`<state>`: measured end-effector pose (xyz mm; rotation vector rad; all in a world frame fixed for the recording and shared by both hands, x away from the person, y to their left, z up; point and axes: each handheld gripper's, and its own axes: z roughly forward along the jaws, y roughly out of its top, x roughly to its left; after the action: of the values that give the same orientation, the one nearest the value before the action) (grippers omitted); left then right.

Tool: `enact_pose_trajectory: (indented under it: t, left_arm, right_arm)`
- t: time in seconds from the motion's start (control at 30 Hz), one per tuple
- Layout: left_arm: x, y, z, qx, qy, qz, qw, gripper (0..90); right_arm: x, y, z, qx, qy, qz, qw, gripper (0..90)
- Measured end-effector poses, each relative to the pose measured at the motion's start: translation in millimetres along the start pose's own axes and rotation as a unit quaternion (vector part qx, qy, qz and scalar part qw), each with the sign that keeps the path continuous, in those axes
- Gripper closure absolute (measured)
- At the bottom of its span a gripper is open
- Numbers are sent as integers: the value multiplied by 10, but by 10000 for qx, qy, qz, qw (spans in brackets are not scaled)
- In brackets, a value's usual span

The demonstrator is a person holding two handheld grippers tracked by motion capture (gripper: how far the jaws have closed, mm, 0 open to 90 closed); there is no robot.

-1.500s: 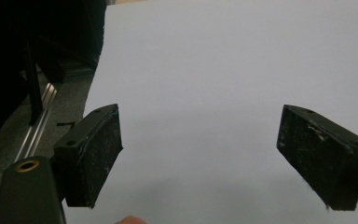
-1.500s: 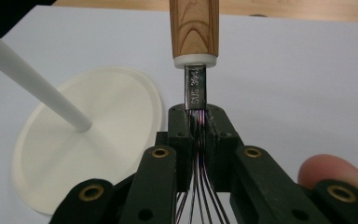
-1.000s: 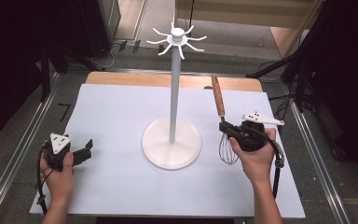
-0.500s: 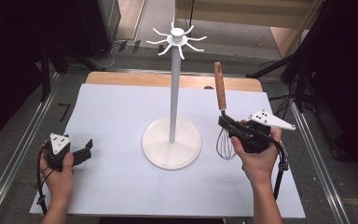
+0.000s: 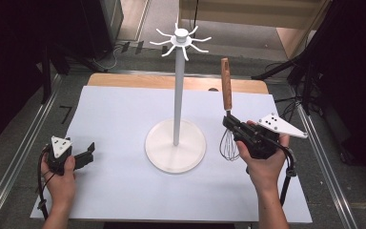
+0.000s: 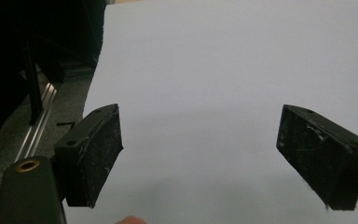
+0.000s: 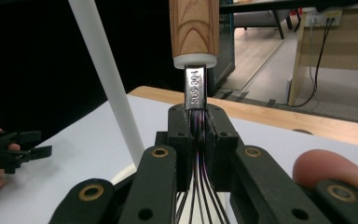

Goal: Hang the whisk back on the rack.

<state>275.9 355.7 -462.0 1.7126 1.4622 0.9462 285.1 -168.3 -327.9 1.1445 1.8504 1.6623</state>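
A whisk with a wooden handle [image 5: 226, 85] and wire head [image 5: 228, 145] is held upright, handle up, above the white table sheet [image 5: 124, 114]. My right gripper [image 5: 234, 127] is shut on the top of its wires, just below the steel collar [image 7: 196, 88]; the handle [image 7: 194, 28] rises out of the right gripper view. A white stand with a round base [image 5: 175, 145], a tall pole [image 5: 177, 90] and curved hooks [image 5: 181, 40] sits at mid-table, left of the whisk. My left gripper [image 5: 89, 153] rests open near the front left; its pads [image 6: 100, 149] hold nothing.
A wooden board edge [image 5: 171, 82] runs along the table's far side. Metal rails [image 5: 24, 143] flank the table. A cable [image 5: 286, 181] trails from the right gripper. The stand's pole [image 7: 105, 70] passes close to the left of the held whisk.
The right gripper has lifted and tipped the whisk more upright, so its handle stands higher. The left gripper has stayed still.
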Motion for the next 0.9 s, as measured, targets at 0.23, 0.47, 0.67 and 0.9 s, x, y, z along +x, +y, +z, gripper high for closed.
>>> enact_pose_trajectory:
  t: [0.23,0.47,0.67,0.9]
  left_arm:
    - [1,-1,-4,-7,-6,2,10000,149]
    - [3,-3,-7,-42,-2,0,10000,149]
    - [3,-2,-3,-22,-6,-11,10000,149]
    - [3,-2,-6,-33,-4,-6,10000,149]
  right_arm:
    - [51,25,15,-143,130,-74,9998,835]
    - [101,37,9,-394,291,-177,9986,834]
    - [134,65,-29,-561,351,-221,9976,835]
    - [154,78,-46,-754,473,-222,9958,834]
